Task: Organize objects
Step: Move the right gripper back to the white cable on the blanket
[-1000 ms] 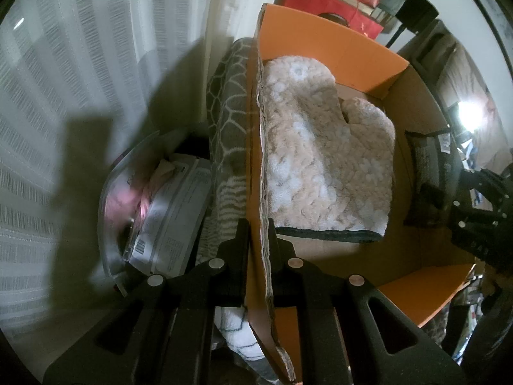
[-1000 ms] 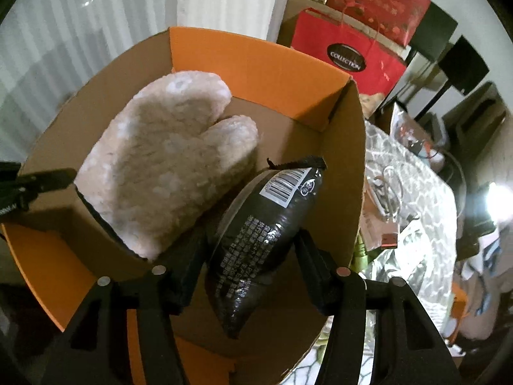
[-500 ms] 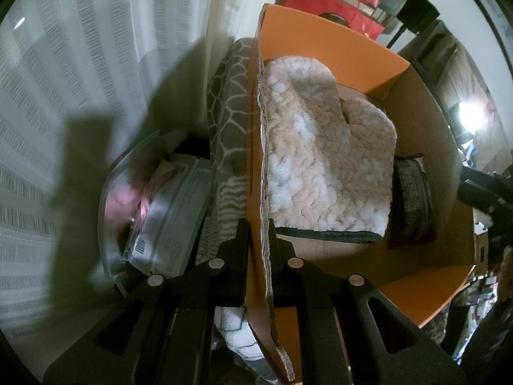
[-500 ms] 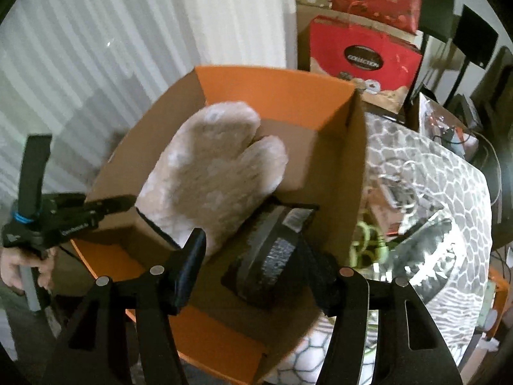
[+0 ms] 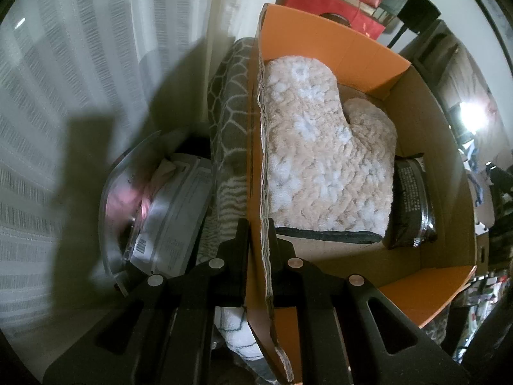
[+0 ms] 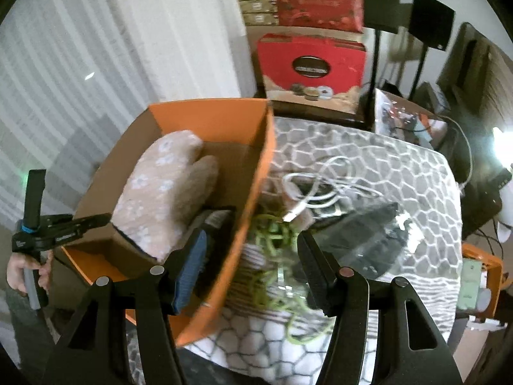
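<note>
An orange cardboard box [image 5: 320, 41] [image 6: 205, 118] stands on a grey patterned cloth [image 6: 368, 160]. Inside it lie a fluffy beige mitt [image 5: 320, 147] [image 6: 163, 192] and a black packet [image 5: 412, 205] [image 6: 218, 221]. My left gripper [image 5: 258, 234] is shut on the box's near side wall. My right gripper [image 6: 253, 256] is open and empty, raised over the box's right wall. Past that wall on the cloth lie a green cord tangle [image 6: 275, 240], a white cable [image 6: 320, 186] and a dark plastic-wrapped pouch [image 6: 368, 240].
A clear bin [image 5: 154, 211] with papers stands left of the box, by a white curtain [image 5: 80, 64]. A red gift bag [image 6: 312, 64] and boxes stand behind the table. An orange container [image 6: 481, 272] stands off the table's right edge.
My right gripper let go of the black packet inside the box, opened, lifted out and swung right over the box's wall. The left gripper kept its hold on the box wall.
</note>
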The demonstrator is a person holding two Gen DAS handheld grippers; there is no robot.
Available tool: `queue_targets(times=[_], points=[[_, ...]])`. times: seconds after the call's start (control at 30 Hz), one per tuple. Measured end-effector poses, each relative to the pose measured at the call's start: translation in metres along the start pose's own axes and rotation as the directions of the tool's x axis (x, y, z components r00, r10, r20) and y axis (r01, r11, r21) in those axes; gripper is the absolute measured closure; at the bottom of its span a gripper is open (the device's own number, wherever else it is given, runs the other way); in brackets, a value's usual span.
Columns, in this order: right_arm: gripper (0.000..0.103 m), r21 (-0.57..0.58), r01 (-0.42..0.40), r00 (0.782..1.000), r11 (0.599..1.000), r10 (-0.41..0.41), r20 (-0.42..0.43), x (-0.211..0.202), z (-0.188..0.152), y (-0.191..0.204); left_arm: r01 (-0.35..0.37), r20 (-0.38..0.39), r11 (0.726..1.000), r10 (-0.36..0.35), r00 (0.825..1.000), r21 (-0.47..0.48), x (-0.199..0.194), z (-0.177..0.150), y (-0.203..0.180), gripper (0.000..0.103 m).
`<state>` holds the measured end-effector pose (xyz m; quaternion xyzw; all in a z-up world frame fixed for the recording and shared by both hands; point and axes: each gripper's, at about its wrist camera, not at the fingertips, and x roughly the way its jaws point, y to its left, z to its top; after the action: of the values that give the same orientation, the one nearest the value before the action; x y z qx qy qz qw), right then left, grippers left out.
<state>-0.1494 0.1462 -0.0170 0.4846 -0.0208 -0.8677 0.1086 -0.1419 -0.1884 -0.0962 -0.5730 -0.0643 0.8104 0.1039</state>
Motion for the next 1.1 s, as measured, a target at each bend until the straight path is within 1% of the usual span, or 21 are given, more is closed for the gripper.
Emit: queue_targets(times=[0.17, 0.47, 0.73, 1.1], points=[[0.042, 0.036, 0.020, 1.000, 0.999, -0.020, 0.007, -0.007, -0.006, -0.023, 0.001, 0.000, 1.000, -0.001, 1.000, -0.001, 0.000, 0.000, 0.000, 0.095], [0.042, 0.104, 0.037, 0.999, 0.994, -0.037, 0.001, -0.007, -0.012, -0.060, 0.001, 0.000, 1.000, -0.001, 1.000, -0.001, 0.000, 0.000, 0.000, 0.095], [0.042, 0.128, 0.039, 0.999, 0.991, -0.038, -0.010, 0.005, 0.007, -0.071, -0.003, 0.000, 1.000, 0.003, 1.000, 0.002, 0.000, 0.000, 0.000, 0.095], [0.042, 0.165, 0.061, 0.997, 0.984, -0.050, -0.065, 0.055, 0.042, -0.090, -0.006, -0.002, 1.000, 0.006, 1.000, 0.006, 0.001, -0.002, 0.000, 0.095]])
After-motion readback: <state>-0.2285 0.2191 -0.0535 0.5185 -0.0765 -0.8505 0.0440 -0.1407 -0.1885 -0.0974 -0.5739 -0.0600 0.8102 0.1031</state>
